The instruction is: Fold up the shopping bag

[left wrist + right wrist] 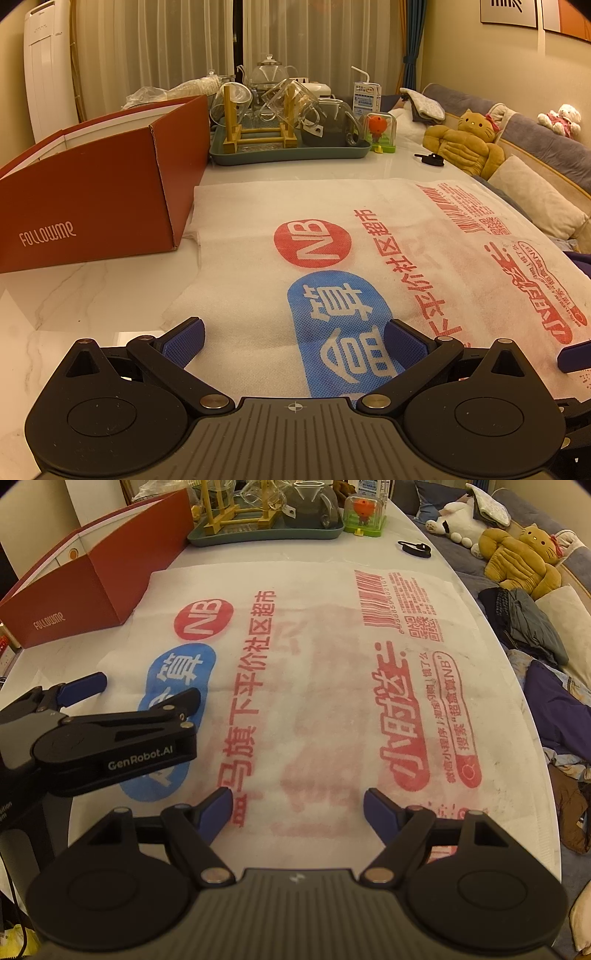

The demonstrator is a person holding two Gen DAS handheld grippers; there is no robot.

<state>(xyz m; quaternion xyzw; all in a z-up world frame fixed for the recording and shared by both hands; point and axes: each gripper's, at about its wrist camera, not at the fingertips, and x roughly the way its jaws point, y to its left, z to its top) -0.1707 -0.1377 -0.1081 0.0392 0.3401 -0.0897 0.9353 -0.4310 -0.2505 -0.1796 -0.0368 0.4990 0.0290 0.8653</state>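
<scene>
Lying flat on the surface (424, 528), the bag (314, 686) spreads printed side up; its near edge is hidden under both grippers. The left gripper (293, 341) hovers over the blue logo with fingers (184, 345) wide, nothing between them. The right gripper (297, 814) also stands wide and empty. The box (92, 192) covers the bag's far left corner.

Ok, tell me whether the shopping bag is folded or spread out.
Spread out. The shopping bag lies flat on the marble table, its whole printed face showing, with no fold made yet.
</scene>
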